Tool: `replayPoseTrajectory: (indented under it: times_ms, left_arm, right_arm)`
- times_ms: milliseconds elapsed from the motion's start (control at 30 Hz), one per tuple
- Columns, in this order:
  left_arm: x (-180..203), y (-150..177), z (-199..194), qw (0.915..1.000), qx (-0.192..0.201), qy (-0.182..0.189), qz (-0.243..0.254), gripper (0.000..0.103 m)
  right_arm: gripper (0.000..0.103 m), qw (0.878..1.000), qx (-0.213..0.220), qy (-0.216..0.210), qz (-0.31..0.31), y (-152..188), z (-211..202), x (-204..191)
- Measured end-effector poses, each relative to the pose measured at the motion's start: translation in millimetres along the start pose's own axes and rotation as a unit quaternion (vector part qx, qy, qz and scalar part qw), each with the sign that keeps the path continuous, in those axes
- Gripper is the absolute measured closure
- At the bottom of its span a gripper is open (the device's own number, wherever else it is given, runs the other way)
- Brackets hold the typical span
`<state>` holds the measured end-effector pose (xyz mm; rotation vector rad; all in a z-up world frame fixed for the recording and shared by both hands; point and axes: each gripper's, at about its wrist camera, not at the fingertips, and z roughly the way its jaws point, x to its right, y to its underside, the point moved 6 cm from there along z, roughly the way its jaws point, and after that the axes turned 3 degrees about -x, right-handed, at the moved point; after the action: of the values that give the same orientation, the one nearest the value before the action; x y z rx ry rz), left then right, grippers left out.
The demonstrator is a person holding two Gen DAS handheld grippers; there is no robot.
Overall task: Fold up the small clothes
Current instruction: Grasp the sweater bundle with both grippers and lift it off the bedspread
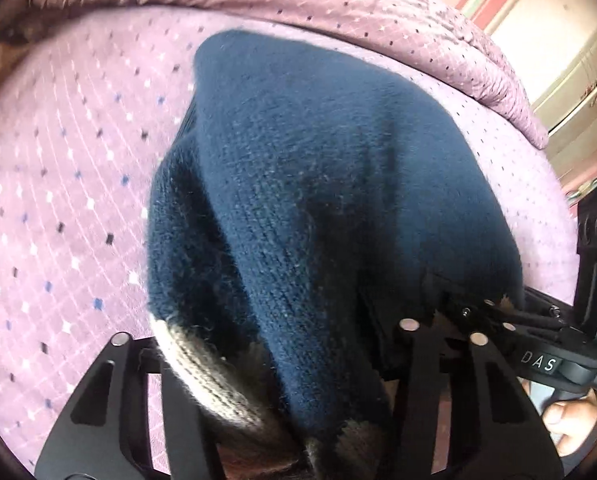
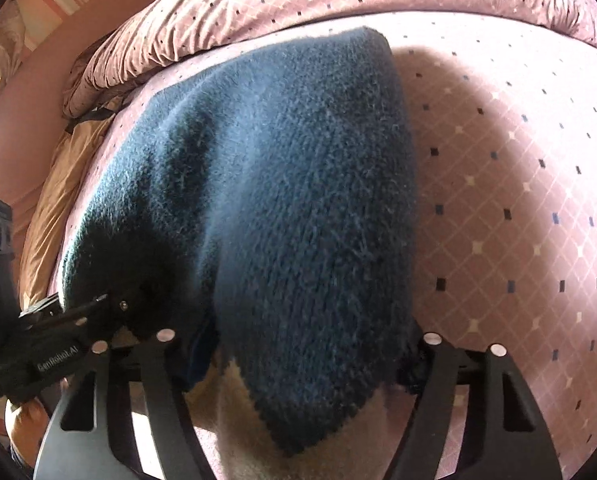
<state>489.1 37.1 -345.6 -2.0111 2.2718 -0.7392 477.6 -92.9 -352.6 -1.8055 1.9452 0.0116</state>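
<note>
A dark blue knit sweater [image 1: 318,200] with a cream and brown patterned band [image 1: 210,372] drapes from both grippers down onto a pink dotted bedcover [image 1: 66,184]. My left gripper [image 1: 298,432] is shut on its near edge; the fingertips are buried in the knit. In the right wrist view the same sweater [image 2: 290,208] hangs from my right gripper [image 2: 298,420], which is shut on its near edge beside a cream patch [image 2: 234,440]. The other gripper [image 2: 58,344] shows at the lower left there, close alongside. In the left wrist view the right gripper [image 1: 538,344] shows at the lower right.
A rumpled pink duvet [image 1: 338,4] lies along the far side of the bed. A cream cabinet [image 1: 578,92] stands at the far right. A tan pillow [image 2: 54,208] lies at the bed's left edge. A thumb [image 1: 566,420] shows at the lower right.
</note>
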Motion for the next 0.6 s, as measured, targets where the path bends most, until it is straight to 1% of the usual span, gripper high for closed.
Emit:
replayPoseTrajectory:
  times_ms: [67,167,200,233,400,500,600]
  left_arm:
    - [3,-6,4,1.0000,0.008,0.002,-0.001,0.058]
    - [4,-12,-2,0.9997,0.024,0.006,0.006,0.061]
    - [-5,-5,-12,0.9995,0.029,0.007,0.009,0.062]
    - [-3,-6,-16,0.9994,0.033,0.005,0.013,0.062]
    - [9,-16,-34,0.9983,0.055,0.001,0.021,0.064]
    - [14,-16,-44,0.9972,0.071,0.003,0.026,0.064]
    - [33,-22,-58,0.9958,0.082,0.005,0.041,0.064]
  right_arm:
    - [0.038,1.000,0.008,-0.005,0.005,0,-4,3]
    - [0.043,1.000,0.024,-0.014,0.007,1,-17,7]
    - [0.044,0.999,0.030,-0.016,0.006,0,-21,7]
    - [0.045,0.999,0.036,-0.020,0.007,-1,-25,6]
    - [0.047,0.998,0.056,-0.025,0.000,-9,-36,-6]
    - [0.048,0.997,0.076,-0.026,-0.012,-14,-53,-6]
    - [0.048,0.995,0.094,-0.027,-0.014,-20,-76,1]
